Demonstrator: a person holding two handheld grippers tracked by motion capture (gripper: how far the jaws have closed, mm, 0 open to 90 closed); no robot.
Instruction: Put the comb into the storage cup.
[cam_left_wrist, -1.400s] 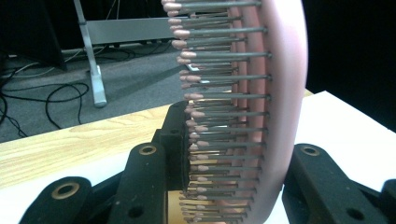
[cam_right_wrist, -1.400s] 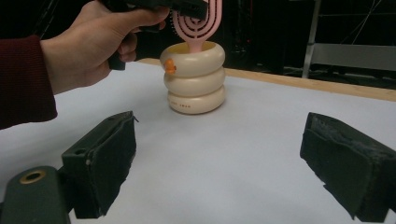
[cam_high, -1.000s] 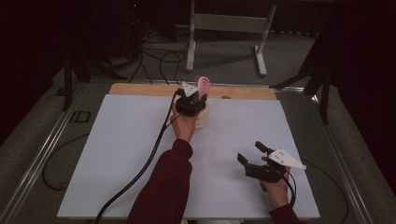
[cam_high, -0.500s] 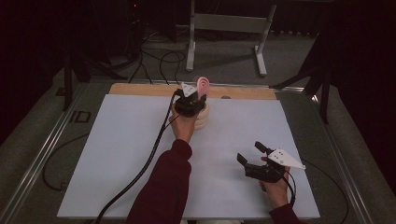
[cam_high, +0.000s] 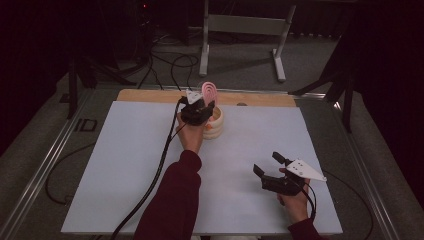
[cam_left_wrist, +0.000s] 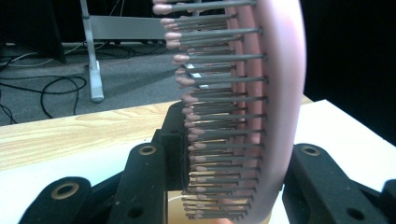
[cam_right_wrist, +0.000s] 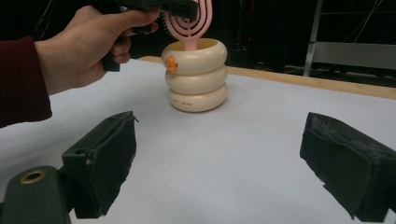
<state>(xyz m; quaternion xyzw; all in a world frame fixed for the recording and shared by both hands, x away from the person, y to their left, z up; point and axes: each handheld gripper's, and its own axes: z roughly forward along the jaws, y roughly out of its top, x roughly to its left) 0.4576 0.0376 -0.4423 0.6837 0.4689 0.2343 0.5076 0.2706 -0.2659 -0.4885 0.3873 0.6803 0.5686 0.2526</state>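
Brush (cam_right_wrist: 189, 18) | pink, upright, handle down in cream cup (cam_right_wrist: 196, 77) at table's (cam_high: 125, 165) far edge; left gripper (cam_high: 198, 111) pinching its head, bristles against one jaw; right gripper (cam_high: 272, 170) spread, idle | likely light, stiff plastic, bristles springy; grip rim, not bristles

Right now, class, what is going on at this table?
A person holds a claw in each hand. The left claw is shut on a pink hairbrush, held upright with its handle down inside a cream ringed holder near the table's far edge. The right claw hangs open above the white table, holding nothing, pointed toward the holder.
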